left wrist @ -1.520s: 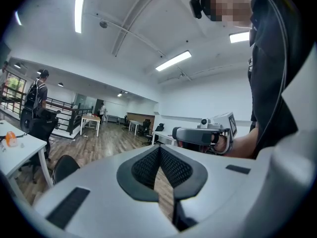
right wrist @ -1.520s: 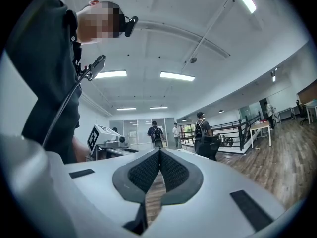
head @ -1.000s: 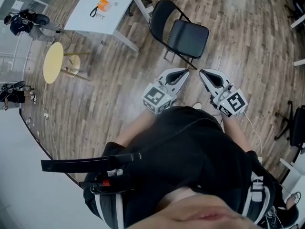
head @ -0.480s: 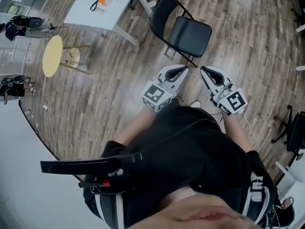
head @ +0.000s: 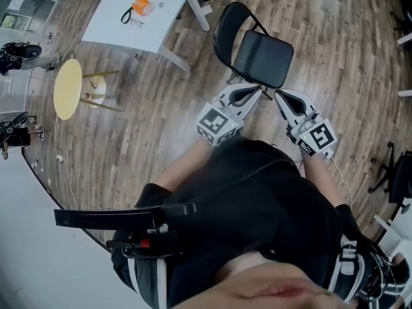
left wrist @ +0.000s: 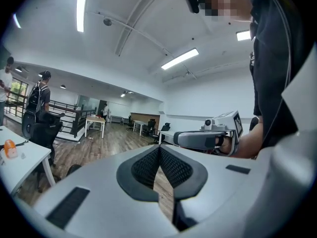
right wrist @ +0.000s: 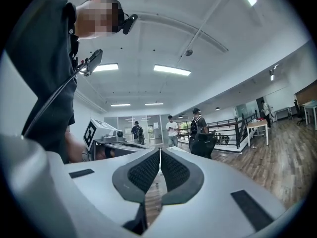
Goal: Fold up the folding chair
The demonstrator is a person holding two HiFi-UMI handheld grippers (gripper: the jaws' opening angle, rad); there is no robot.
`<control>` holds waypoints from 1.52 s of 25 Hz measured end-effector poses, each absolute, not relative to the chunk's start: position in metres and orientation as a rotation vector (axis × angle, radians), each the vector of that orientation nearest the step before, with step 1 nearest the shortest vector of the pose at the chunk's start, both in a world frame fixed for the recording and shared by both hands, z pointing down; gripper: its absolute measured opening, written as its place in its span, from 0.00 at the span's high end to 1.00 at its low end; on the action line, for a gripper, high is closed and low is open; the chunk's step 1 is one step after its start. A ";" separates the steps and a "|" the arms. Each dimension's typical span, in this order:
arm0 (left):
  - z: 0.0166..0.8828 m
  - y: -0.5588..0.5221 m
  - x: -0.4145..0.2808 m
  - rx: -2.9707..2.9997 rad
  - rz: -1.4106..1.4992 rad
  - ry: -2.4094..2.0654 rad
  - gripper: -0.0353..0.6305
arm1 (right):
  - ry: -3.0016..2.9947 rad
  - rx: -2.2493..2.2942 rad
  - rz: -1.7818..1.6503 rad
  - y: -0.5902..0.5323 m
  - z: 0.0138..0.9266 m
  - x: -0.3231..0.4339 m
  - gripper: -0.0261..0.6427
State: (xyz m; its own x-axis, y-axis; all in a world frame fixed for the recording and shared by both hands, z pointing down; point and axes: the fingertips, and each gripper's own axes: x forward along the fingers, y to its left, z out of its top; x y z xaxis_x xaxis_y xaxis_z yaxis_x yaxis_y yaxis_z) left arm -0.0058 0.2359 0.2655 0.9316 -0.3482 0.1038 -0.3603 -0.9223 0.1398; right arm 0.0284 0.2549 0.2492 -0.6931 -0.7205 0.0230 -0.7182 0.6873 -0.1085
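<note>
The black folding chair (head: 261,55) stands unfolded on the wooden floor, seat toward me and curved backrest (head: 226,26) on the far side. My left gripper (head: 257,91) and right gripper (head: 279,95) are held out side by side, their tips just short of the seat's near edge. Both are shut with nothing between the jaws. The left gripper view has its ribbed pads (left wrist: 148,165) pressed together, and the right gripper (left wrist: 205,139) shows beside them. The right gripper view also has its pads (right wrist: 173,168) closed, with the left gripper (right wrist: 106,133) off to its left.
A white table (head: 161,24) with an orange item (head: 141,6) stands to the chair's left. A round yellow side table (head: 67,89) is further left. Dark office chairs (head: 396,172) sit at the right edge. Several people (right wrist: 171,129) stand far off.
Both grippers have moved forward together toward the chair. Their tips were a short way from the seat and now reach its near edge. Both stayed shut.
</note>
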 end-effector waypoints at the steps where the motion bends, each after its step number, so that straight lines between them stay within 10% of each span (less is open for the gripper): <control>1: 0.265 0.226 -0.012 2.936 0.113 -0.529 0.94 | 2.859 -1.235 -0.170 0.245 0.249 0.022 0.95; 16: 0.273 0.138 -0.068 2.922 0.119 -0.420 0.94 | 2.769 -1.399 -0.214 0.168 0.255 -0.021 0.95; 38: 0.337 0.018 0.043 2.757 0.386 -0.515 0.94 | 2.777 -1.333 -0.330 0.053 0.317 0.109 0.95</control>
State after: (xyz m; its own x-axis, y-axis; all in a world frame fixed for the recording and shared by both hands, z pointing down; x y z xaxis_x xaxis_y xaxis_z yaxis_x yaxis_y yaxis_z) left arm 0.0432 0.0182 0.3367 0.8990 -0.3043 0.3151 -0.3877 -0.8876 0.2488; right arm 0.1092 0.0529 0.3167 -0.6286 -0.7759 0.0526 -0.7666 0.6069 -0.2099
